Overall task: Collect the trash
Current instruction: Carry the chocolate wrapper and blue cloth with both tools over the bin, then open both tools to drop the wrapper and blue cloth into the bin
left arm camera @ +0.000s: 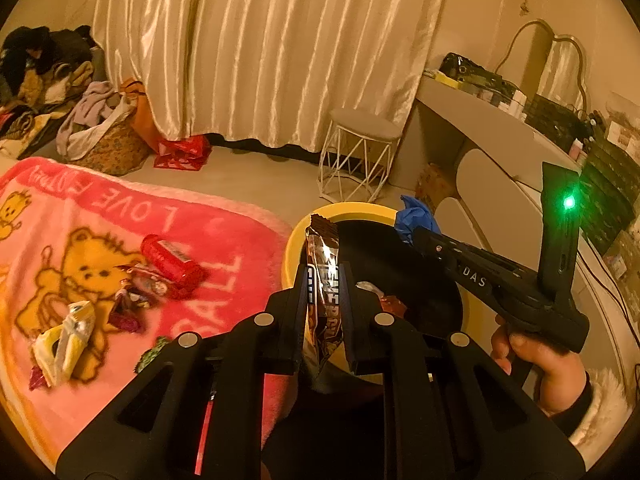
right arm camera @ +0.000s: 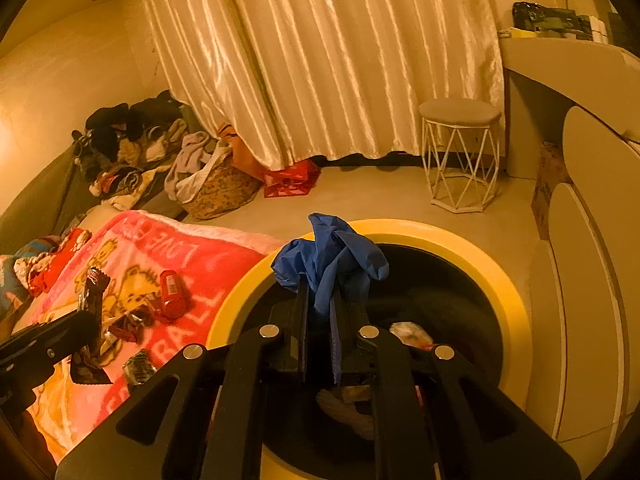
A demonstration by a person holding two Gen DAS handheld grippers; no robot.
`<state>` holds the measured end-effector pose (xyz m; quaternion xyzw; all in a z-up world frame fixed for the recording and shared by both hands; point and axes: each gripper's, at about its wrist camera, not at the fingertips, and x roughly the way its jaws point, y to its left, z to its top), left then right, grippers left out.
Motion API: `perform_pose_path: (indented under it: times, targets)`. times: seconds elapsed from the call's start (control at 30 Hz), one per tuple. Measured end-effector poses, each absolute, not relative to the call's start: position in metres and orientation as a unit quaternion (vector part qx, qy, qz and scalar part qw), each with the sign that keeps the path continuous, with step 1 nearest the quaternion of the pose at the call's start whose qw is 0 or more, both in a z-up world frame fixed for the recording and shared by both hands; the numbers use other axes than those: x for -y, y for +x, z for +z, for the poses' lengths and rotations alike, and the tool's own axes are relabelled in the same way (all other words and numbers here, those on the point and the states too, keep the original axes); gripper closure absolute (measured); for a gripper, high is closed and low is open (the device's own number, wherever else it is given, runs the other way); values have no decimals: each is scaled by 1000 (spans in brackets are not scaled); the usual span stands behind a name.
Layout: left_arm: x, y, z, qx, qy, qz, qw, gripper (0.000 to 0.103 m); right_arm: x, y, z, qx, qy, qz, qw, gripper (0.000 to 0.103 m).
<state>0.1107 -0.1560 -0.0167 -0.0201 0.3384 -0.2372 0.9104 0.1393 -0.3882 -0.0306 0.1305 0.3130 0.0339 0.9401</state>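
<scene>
The left gripper (left arm camera: 325, 280) was clenched on a brown, glossy foil snack wrapper (left arm camera: 323, 264), its long axis running up the frame from between the jaws, the crimped top edge just over the near rim of the round yellow-rimmed, black-lined trash bin (left arm camera: 298, 236) at centre frame. The right gripper (right arm camera: 320, 308) was likewise clamped — on a crumpled blue plastic glove (right arm camera: 332, 256) that stood above the jaws, with the bin's dark mouth (right arm camera: 440, 300) directly beyond and below it. The deciding relation: both pieces sat at or over the opening, the glove further in over the mouth, the wrapper nearer the rim on the blanket side. In my judgement the right hand was better placed to drop first. More wrappers and a red cylindrical packet (left arm camera: 172, 262) lay on the pink bear-print blanket (left arm camera: 120, 216), lower left — not yet collected.
</scene>
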Motion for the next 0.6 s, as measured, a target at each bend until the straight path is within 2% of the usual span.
perform_pose_path:
  times: [0.6]
  targets:
    - [196,128,-39,-356,2,-274,893,92,414,145,-47,-336,154,6,929,94]
